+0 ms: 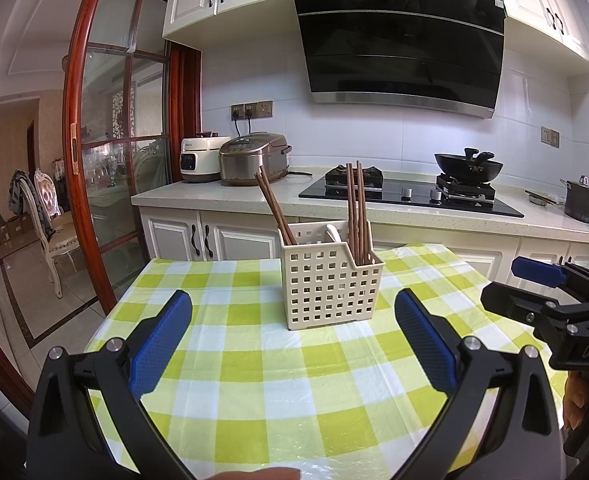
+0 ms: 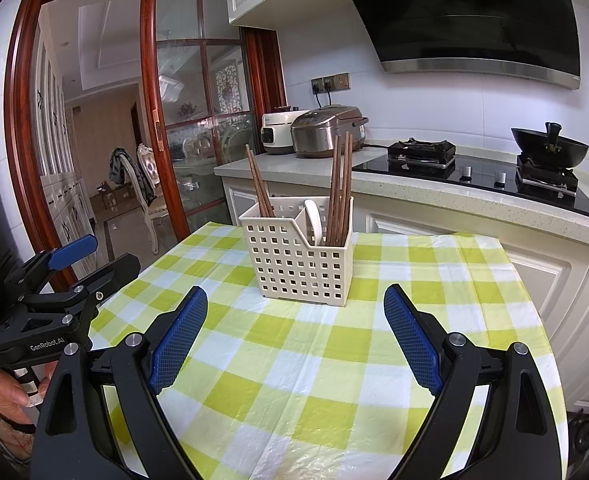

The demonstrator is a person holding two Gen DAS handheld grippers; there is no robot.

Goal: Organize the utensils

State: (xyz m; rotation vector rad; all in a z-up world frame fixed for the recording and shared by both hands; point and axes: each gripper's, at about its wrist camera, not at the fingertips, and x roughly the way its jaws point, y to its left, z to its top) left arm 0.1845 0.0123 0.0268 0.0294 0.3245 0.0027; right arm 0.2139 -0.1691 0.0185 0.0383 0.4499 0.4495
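**Both tongs spread wide before the filled utensil caddy**

Left wrist view: the left tongs (image 1: 293, 336) hover low over the counter (image 1: 254, 400), which wears a green-and-white checked cloth. Their blue-padded fingers (image 1: 160, 346) stand wide apart and grip nothing. Just ahead of them, near the far edge of the cloth, stands the cream perforated utensil caddy (image 1: 328, 286), upright and divided into compartments. A pair of brown chopsticks (image 1: 276, 210) leans to the left out of its left compartment; a bundle of chopsticks (image 1: 355, 210) rises nearly upright from the right compartment. Between them the tip of a white spoon (image 1: 333, 232) shows above the rim. At the right edge the right tongs (image 1: 534, 284) reach in, apart from the caddy; from this angle only one blue pad shows clearly. Behind, a rice cooker (image 1: 252, 156) and a black wok (image 1: 468, 166) sit on the kitchen worktop.

Right wrist view: the right tongs (image 2: 296, 334) also hang over the checked cloth with their fingers spread wide and nothing between them. The caddy (image 2: 296, 258) stands just beyond, the spoon (image 2: 314, 216) in its middle section. The left tongs (image 2: 94, 256) appear at the left edge, beside the counter's corner.
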